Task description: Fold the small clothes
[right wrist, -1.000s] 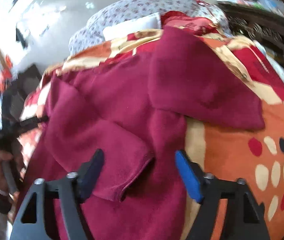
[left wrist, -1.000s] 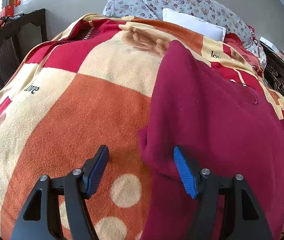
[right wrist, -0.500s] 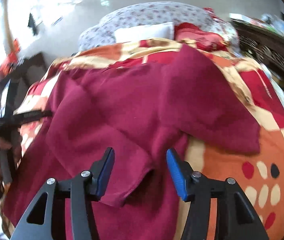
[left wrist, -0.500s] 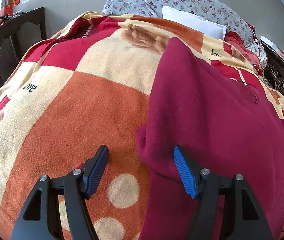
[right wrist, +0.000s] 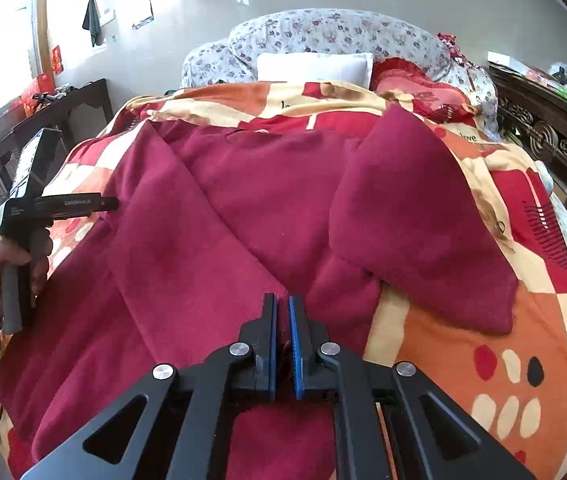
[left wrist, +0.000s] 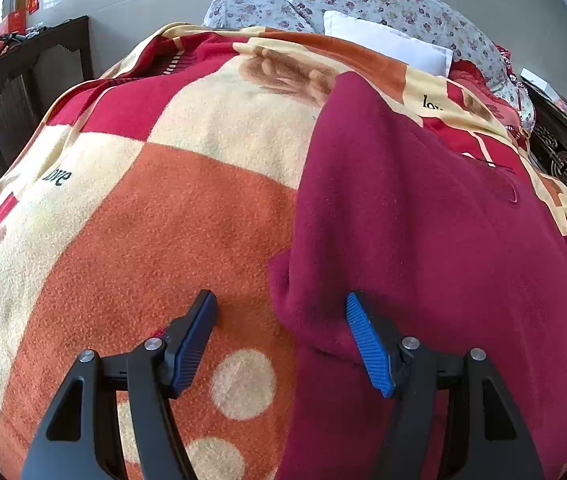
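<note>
A dark red fleece garment (right wrist: 243, 208) lies spread on a patterned blanket (left wrist: 143, 220) on a bed, one sleeve (right wrist: 415, 208) folded in across its right side. My right gripper (right wrist: 282, 300) is shut on a fold of the garment near its lower middle, with red cloth showing between the blue pads. My left gripper (left wrist: 280, 298) is open at the garment's (left wrist: 423, 220) left edge: one finger stands on the blanket, the other on the fleece, and a bunched fold lies between them. In the right wrist view a hand (right wrist: 11, 264) holds the left gripper (right wrist: 63, 202) at that edge.
Floral pillows (left wrist: 383, 0) and a white pillow (left wrist: 387, 42) lie at the head of the bed. Dark wooden furniture (left wrist: 23, 80) stands to the left. A carved dark wooden frame (right wrist: 555, 144) runs along the bed's right side.
My right gripper's jaws have closed on the garment's fold that lay between them, and its view has rolled level. The left gripper has stayed put and open.
</note>
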{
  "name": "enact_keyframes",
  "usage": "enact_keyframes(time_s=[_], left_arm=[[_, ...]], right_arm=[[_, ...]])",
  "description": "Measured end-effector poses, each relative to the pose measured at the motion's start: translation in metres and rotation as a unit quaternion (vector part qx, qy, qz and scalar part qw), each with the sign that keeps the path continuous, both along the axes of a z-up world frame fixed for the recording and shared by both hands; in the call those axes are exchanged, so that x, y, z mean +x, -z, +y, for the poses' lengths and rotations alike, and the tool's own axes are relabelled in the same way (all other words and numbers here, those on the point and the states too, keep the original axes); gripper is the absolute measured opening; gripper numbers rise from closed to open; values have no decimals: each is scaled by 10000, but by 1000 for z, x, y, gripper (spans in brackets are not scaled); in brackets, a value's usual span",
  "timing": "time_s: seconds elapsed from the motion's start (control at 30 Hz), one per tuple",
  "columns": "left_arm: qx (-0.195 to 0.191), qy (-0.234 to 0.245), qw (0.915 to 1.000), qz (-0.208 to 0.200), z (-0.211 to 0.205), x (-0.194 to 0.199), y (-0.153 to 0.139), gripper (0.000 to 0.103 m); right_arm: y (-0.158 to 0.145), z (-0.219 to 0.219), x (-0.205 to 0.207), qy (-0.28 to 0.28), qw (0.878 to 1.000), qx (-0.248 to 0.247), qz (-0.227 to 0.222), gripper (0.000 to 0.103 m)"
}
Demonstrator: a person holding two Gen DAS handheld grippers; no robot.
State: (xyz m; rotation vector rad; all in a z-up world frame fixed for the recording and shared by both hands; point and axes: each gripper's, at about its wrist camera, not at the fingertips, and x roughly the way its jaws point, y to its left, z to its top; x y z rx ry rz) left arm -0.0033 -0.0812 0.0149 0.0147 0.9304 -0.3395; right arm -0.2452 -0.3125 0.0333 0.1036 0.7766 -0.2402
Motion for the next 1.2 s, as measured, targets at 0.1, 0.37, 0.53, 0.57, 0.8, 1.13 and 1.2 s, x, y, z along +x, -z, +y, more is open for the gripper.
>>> enact_keyframes(time_s=[0.1,0.37,0.53,0.57,0.8,1.13,1.2], left_arm=[[-5,39,10000,0,2,-1,0,67],[-33,-41,9986,-528,8,-13,-35,67],[200,135,9975,-661,-16,-3,-38,67],[268,145,9974,-657,-22,1,-35,67],[559,139,9966,-584,-48,28,-14,73],[671,124,9954,-670,-46,34,-18,82],[687,124,9955,-641,-44,30,-20,82]], right_arm=[[20,-8,6,185,9991,59,364,7],[-15,-3,-2,349,9989,143,-261,59],[-12,27,29,-232,9995,78,-180,49],[-6,33,38,-330,9994,41,-80,42],[29,31,79,-205,9992,221,255,31],[19,33,67,-86,9991,378,154,31],[16,37,57,-115,9991,381,116,31]])
